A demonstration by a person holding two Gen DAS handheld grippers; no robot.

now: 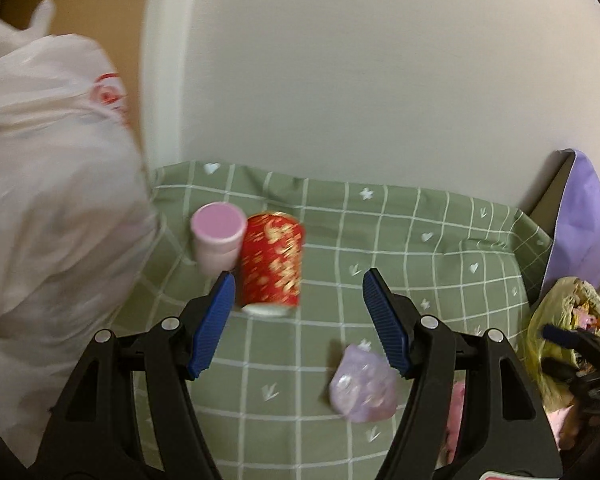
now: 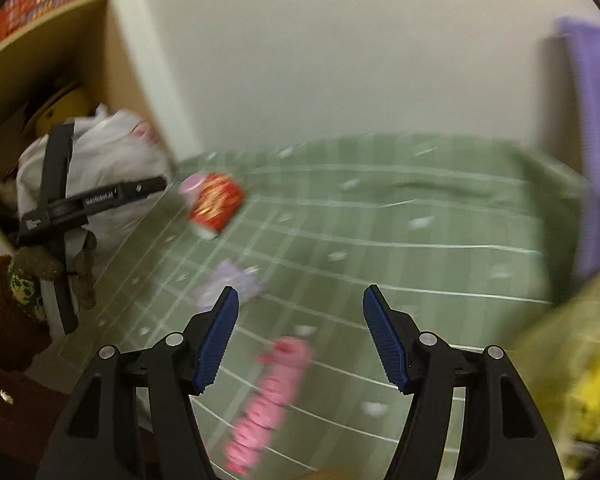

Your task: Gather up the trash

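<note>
A red can with gold print (image 1: 272,264) stands on the green checked tablecloth (image 1: 440,264), touching a pink cup (image 1: 218,236) on its left. A crumpled lilac wrapper (image 1: 362,386) lies nearer. My left gripper (image 1: 298,292) is open and empty, just short of the can. In the right wrist view my right gripper (image 2: 298,312) is open and empty above a pink wrapper (image 2: 272,396). The can (image 2: 216,202), the lilac wrapper (image 2: 228,284) and the left gripper (image 2: 100,198) show at far left. A yellow-green trash bag (image 1: 560,340) sits at the right edge, also in the right wrist view (image 2: 576,368).
A large white plastic bag (image 1: 52,200) fills the left side. A white wall stands behind the table. A purple cloth (image 1: 580,220) hangs at the right. A wooden shelf (image 2: 40,52) with boxes stands at the left. The right wrist view is blurred by motion.
</note>
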